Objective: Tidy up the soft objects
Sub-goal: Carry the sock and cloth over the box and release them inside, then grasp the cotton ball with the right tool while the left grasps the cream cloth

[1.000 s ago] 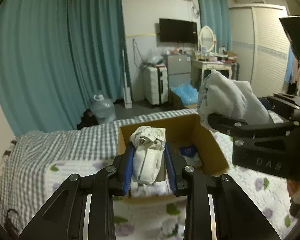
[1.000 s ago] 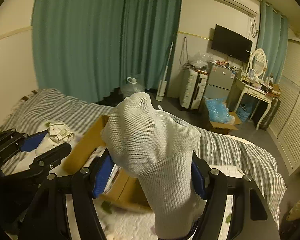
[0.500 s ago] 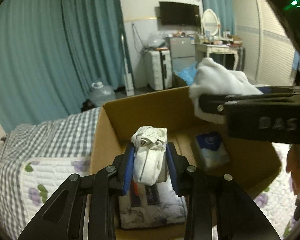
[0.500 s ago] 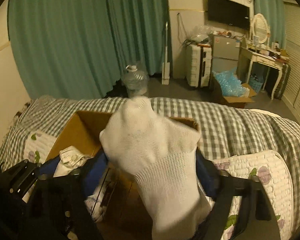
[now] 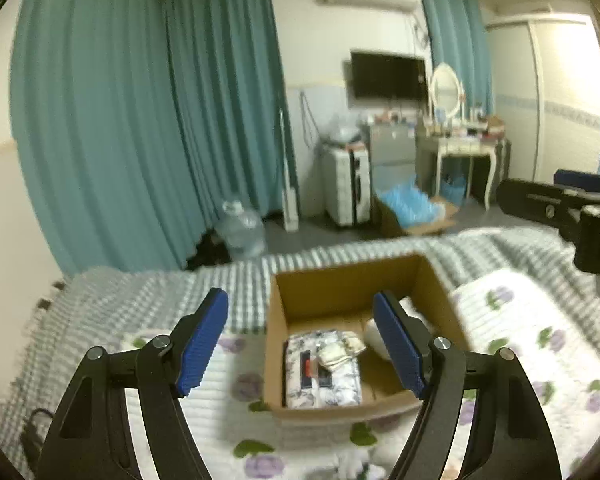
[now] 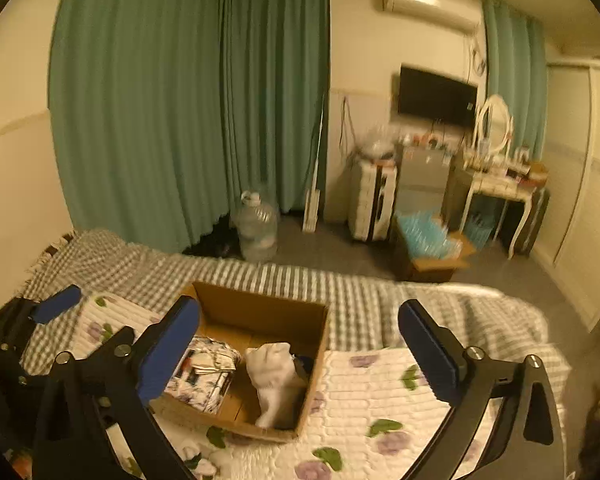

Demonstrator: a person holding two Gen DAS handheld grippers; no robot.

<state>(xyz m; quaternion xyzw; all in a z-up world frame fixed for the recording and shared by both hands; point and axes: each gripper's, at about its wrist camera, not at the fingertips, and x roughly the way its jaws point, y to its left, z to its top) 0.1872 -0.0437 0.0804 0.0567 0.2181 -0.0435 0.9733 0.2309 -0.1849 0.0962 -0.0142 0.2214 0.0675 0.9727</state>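
Both claws are spread wide and empty: the left gripper (image 5: 300, 340) and right gripper (image 6: 300, 354) hang above the open brown cardboard box (image 6: 260, 312). Inside the box, a white knitted sock (image 6: 272, 376) lies beside a small folded white cloth (image 5: 340, 350) resting on a floral packet (image 5: 320, 376).

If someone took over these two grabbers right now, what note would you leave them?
Left gripper: open, empty, above the bed.
Right gripper: open, empty, over the cardboard box.
In the box: white sock on the right side, small folded cloth atop the floral bundle.
Done: both soft items are in the box.
Left: no other loose items show on the quilt; look around.
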